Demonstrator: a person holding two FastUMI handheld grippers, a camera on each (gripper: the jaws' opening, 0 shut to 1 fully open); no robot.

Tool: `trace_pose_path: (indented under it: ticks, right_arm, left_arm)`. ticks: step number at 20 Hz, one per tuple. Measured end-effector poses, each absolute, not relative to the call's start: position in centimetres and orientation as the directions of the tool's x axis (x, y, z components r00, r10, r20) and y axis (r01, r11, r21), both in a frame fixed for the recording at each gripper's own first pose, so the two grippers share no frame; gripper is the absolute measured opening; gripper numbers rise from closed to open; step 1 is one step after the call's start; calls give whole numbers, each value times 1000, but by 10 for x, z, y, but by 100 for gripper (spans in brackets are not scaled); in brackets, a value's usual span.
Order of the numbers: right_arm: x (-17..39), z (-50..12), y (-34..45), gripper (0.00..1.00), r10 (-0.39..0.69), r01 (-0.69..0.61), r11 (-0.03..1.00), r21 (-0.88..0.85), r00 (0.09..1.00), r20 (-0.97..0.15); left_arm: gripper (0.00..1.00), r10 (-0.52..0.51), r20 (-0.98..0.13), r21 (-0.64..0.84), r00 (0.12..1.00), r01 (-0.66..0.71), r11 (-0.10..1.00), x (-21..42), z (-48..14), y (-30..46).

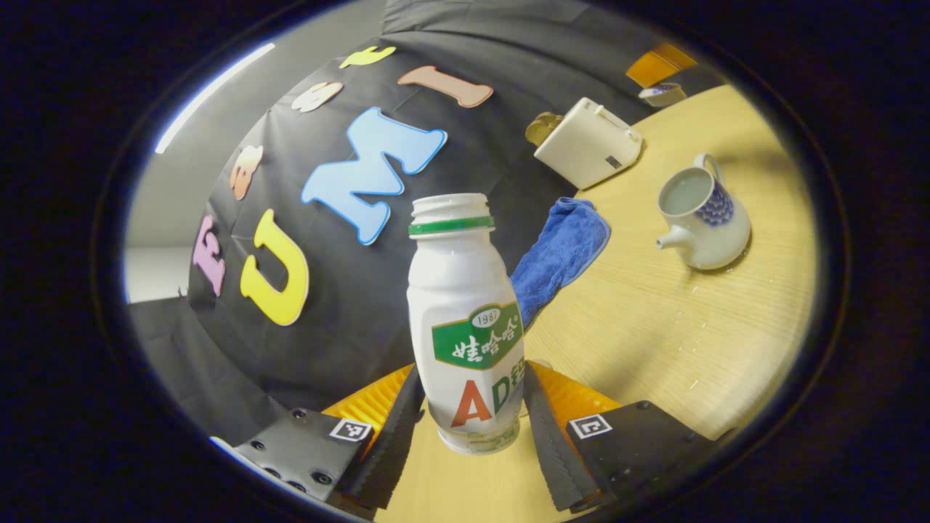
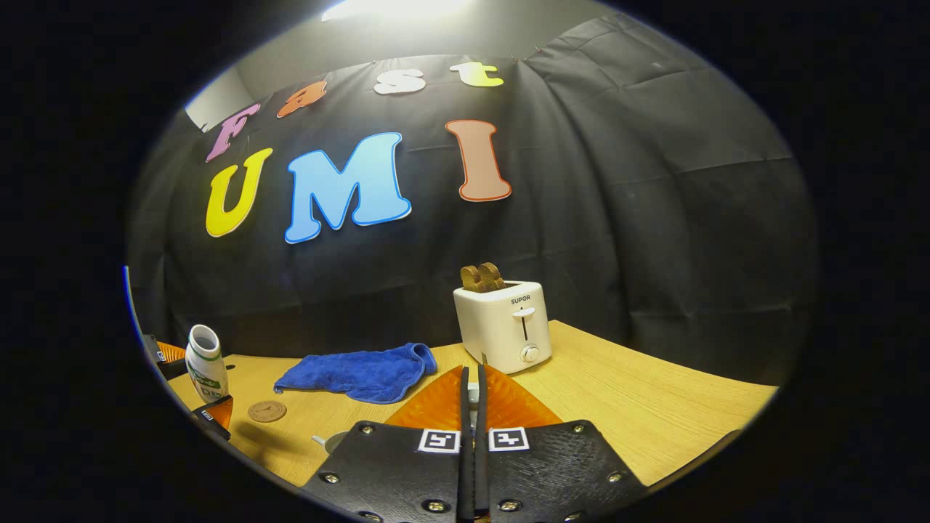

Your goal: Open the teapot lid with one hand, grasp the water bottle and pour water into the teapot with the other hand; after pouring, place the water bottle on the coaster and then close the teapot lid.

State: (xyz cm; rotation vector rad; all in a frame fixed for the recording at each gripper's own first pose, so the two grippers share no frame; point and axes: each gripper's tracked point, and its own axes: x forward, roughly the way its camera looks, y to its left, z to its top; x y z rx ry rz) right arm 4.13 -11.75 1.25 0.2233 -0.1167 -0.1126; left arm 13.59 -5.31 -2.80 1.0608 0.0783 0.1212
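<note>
Left tool (image 1: 476, 428) clamped on upright water bottle (image 1: 465, 319), right tool (image 2: 472, 396) closed, level above the table (image 2: 654, 407).

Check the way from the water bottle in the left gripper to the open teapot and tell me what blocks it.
Nothing visible does. The capless white plastic water bottle sits between the left gripper's fingers; bare pale wooden table stretches to the lidless white ceramic teapot. The crumpled blue cloth lies off to the side.

water bottle (image 1: 465, 319): white, green neck ring, green label band, red and green letters | teapot (image 1: 703, 218): white, blue scale pattern on side | cloth (image 1: 563, 254): blue | toaster (image 2: 503, 325): cream | coaster (image 2: 267, 411): brown | table (image 1: 654, 327): pale wood grain
</note>
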Motion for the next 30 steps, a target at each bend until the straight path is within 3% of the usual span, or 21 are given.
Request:
trace_pose_path:
  ticks: [14,22,23,24,30]
  right_arm:
    - [39,13,-132,0,-147,114,954,277,984,99]
    - [40,12,-133,0,-147,117,955,274,985,95]
    - [40,12,-134,0,-148,118,954,275,985,93]
    - [40,11,-133,0,-148,118,954,275,985,93]
    - [41,10,-133,0,-147,119,955,273,985,88]
  left_arm:
    - [89,68,56,994,996,-62,88,157,-20,-100]
    - [89,41,86,996,995,-84,-42,163,-15,-114]
    - [83,35,91,994,995,-89,-58,163,-14,-116]
    - [89,33,94,993,995,-92,-75,163,-13,-118]
    - [89,10,112,983,994,-109,-147,162,-11,-125]
